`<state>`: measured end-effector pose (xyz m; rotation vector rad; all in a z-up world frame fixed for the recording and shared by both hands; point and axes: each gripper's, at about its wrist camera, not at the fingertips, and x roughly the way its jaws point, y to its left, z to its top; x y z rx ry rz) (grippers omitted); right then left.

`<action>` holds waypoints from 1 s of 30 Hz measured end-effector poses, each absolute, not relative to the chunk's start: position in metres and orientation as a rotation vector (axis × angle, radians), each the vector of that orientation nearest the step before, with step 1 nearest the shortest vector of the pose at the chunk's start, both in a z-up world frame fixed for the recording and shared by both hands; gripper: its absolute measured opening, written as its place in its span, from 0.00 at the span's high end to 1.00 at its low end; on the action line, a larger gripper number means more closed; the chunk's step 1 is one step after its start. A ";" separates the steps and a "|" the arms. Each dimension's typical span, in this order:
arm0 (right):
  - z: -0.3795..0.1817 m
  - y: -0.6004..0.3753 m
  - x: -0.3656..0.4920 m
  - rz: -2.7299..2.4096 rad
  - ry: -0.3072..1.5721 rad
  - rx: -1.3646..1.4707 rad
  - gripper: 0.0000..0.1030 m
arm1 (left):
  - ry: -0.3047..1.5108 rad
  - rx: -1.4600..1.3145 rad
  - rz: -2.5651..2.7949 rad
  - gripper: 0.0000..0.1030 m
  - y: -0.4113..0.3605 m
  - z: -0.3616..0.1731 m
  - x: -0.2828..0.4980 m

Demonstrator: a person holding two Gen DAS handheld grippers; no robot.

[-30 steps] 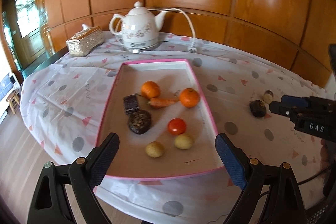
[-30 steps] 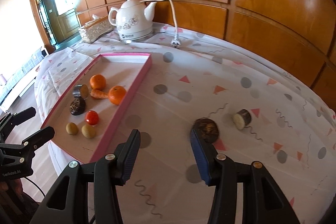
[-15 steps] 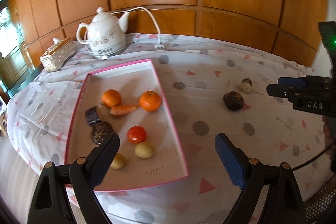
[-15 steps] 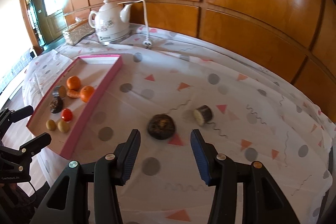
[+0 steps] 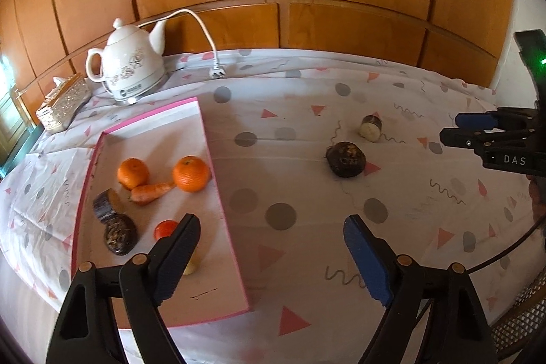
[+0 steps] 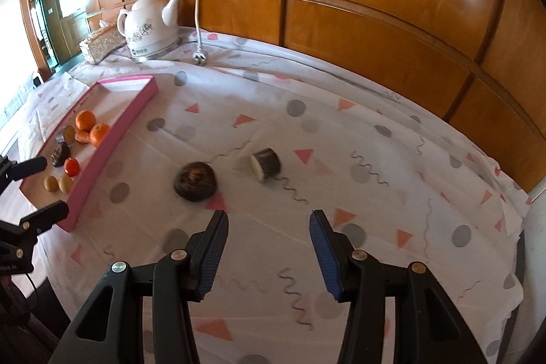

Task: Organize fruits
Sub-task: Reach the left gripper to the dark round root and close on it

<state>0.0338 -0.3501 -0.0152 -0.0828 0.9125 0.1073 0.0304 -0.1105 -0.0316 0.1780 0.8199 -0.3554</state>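
Note:
A pink-rimmed tray [image 5: 213,159] [image 6: 112,142] on the patterned tablecloth holds two oranges [image 5: 191,173], a carrot [image 5: 150,192], a tomato [image 5: 165,229], a dark round fruit [image 5: 120,233] and several other pieces. Outside the tray lie a dark round fruit [image 5: 345,158] [image 6: 195,181] and a dark cut piece with a pale face [image 5: 370,127] [image 6: 265,163]. My left gripper [image 5: 271,243] is open and empty above the tray's right edge. My right gripper [image 6: 269,234] is open and empty, just short of the two loose pieces; it also shows in the left wrist view [image 5: 457,128].
A white electric teapot [image 5: 131,70] [image 6: 150,26] with its cord and plug [image 5: 217,72] stands at the back left, beside a gold tissue box [image 5: 63,103]. Wood panelling runs behind the table. The table edge falls off at the right [image 6: 522,227].
Both grippers have swung to the right. The tray has slid left in both views, and the two loose pieces now lie ahead of the right gripper. Both stay open and empty.

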 end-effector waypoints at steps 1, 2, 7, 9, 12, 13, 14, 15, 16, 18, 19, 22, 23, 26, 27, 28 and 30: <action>-0.016 -0.354 0.033 0.106 0.914 -0.088 0.51 | 0.824 0.180 -0.359 0.17 -0.113 -0.032 0.032; -0.016 -0.357 0.032 0.104 0.917 -0.094 0.51 | 0.827 0.183 -0.362 0.17 -0.115 -0.033 0.033; -0.024 -0.383 0.030 0.064 0.933 -0.068 0.51 | 0.839 0.194 -0.374 0.18 -0.128 -0.037 0.037; -0.027 -0.391 0.031 0.051 0.937 -0.040 0.51 | 0.840 0.201 -0.380 0.18 -0.133 -0.038 0.038; -0.032 -0.396 0.033 0.048 0.946 -0.021 0.51 | 0.841 0.213 -0.385 0.18 -0.140 -0.039 0.039; -0.033 -0.397 0.033 0.051 0.950 -0.021 0.51 | 0.842 0.216 -0.387 0.18 -0.141 -0.039 0.040; -0.035 -0.397 0.033 0.056 0.955 -0.023 0.51 | 0.845 0.218 -0.388 0.18 -0.144 -0.040 0.041; -0.036 -0.398 0.033 0.059 0.959 -0.023 0.51 | 0.849 0.218 -0.389 0.18 -0.145 -0.041 0.042; -0.037 -0.398 0.034 0.061 0.965 -0.022 0.51 | 0.852 0.218 -0.389 0.18 -0.147 -0.042 0.044; -0.041 -0.400 0.036 0.061 0.987 -0.018 0.51 | 0.855 0.219 -0.389 0.19 -0.150 -0.043 0.046; -0.044 -0.401 0.037 0.056 0.999 -0.019 0.51 | 0.857 0.220 -0.390 0.19 -0.152 -0.044 0.048; -0.050 -0.405 0.040 0.026 1.026 -0.024 0.51 | 0.869 0.219 -0.394 0.19 -0.157 -0.047 0.053; -0.051 -0.408 0.041 0.012 1.032 -0.020 0.51 | 0.872 0.219 -0.395 0.19 -0.158 -0.048 0.055; -0.054 -0.418 0.043 -0.035 1.054 0.004 0.51 | 0.883 0.218 -0.401 0.19 -0.165 -0.051 0.060; -0.055 -0.422 0.043 -0.051 1.061 0.013 0.51 | 0.886 0.217 -0.402 0.19 -0.167 -0.052 0.062; -0.056 -0.426 0.044 -0.064 1.067 0.022 0.51 | 0.892 0.215 -0.405 0.19 -0.168 -0.053 0.064; -0.057 -0.432 0.044 -0.090 1.078 0.041 0.51 | 0.904 0.207 -0.410 0.21 -0.172 -0.055 0.068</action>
